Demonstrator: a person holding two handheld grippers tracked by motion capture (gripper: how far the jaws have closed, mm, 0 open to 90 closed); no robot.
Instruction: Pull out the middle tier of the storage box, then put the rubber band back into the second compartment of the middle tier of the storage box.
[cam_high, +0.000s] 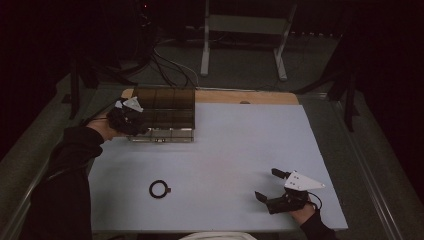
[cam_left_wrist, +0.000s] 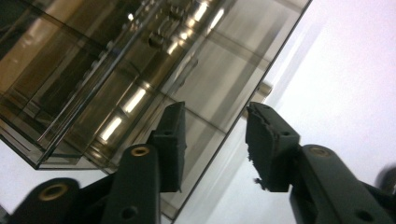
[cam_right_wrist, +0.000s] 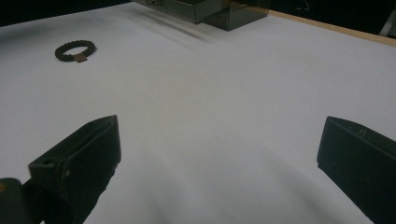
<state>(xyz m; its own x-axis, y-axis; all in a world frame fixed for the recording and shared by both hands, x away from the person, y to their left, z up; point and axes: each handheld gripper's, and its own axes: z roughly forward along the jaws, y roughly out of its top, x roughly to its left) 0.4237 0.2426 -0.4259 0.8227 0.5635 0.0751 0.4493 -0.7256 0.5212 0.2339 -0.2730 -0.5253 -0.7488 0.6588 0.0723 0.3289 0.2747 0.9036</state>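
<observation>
i have the left claw (cam_high: 136, 121) up at the far left of the desk (cam_high: 225, 150), right against the front left corner of the smoked see-through box (cam_high: 165, 112). in the left claw view its jaws stand apart with nothing pinched between them, released, and the box (cam_left_wrist: 140, 79) sits tilted across the frame just past the tips, its lower edge running between the two pads; i cannot tell whether a pad touches the wall.

the box sits at the back of the white sheet, just short of the bare wooden strip (cam_high: 250, 96) along the far edge. to its right the desk lies open all the way to the right edge, and the whole middle is free for moving.

my right claw (cam_high: 272, 185) rests low near the front right corner, close to the front edge, jaws spread wide and holding nothing; in the right claw view white surface runs between them.

the dark beaded ring (cam_high: 159, 189) lies flat at front left, well apart from both claws and from the box. from the right claw i see the ring (cam_right_wrist: 74, 50) far off to the left, with the box (cam_right_wrist: 210, 9) beyond. my left sleeve (cam_high: 70, 175) covers the left edge of the desk.
</observation>
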